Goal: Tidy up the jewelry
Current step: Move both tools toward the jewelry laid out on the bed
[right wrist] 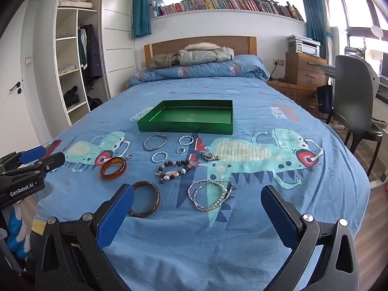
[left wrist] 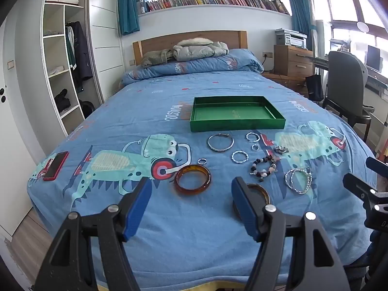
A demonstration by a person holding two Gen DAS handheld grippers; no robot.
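Both grippers hover over the near end of the bed (left wrist: pixel 169 92), fingers spread and holding nothing. The left gripper (left wrist: pixel 190 189) frames the amber bangle (left wrist: pixel 192 179), and its right finger hides part of the dark bangle (left wrist: pixel 260 190). The right gripper (right wrist: pixel 197 197) shows that dark bangle whole, beside the bead strands (right wrist: pixel 209 195). The rings and bracelets lie loose on the quilt, near the green tray (right wrist: pixel 186 127). Only the left view shows the red phone (left wrist: pixel 56 165) whole.

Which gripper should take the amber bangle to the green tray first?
Left, probably. The amber bangle lies just ahead of the open left gripper, nearly between its fingers. The right gripper, also open, faces the beaded strands instead. The green tray holds nothing yet.
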